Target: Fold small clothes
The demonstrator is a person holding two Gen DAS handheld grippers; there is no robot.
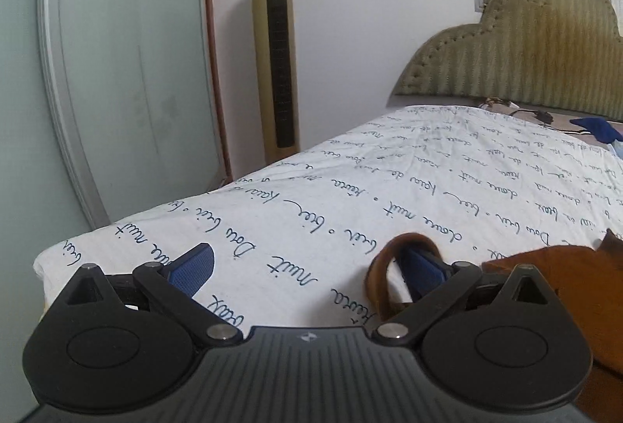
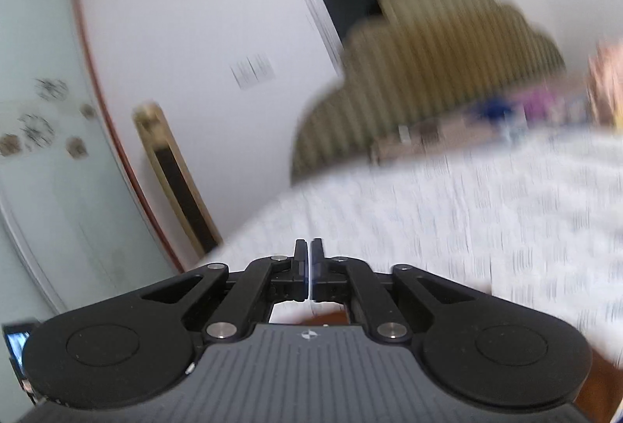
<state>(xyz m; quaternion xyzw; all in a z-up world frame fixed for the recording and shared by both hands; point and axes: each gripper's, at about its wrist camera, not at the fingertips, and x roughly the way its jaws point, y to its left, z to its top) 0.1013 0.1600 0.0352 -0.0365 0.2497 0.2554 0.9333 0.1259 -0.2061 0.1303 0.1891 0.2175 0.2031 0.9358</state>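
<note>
**Garment on the bed, left claw open**

Garment [image 1: 553, 279], brown, lies on the bed [image 1: 350, 197] at near right. Left claw [image 1: 307, 267] gapes wide, its right finger [image 1: 422, 267] poking through a brown loop [image 1: 379, 267]. Right claw [image 2: 308, 269] is closed on nothing above the blurred sheet.

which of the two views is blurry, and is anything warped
Left wrist view: sharp, script on the sheet readable, but fisheye bows the door frame. Right wrist view: heavy motion blur smears the headboard and sheet; only the shut right gripper stays crisp.
</note>
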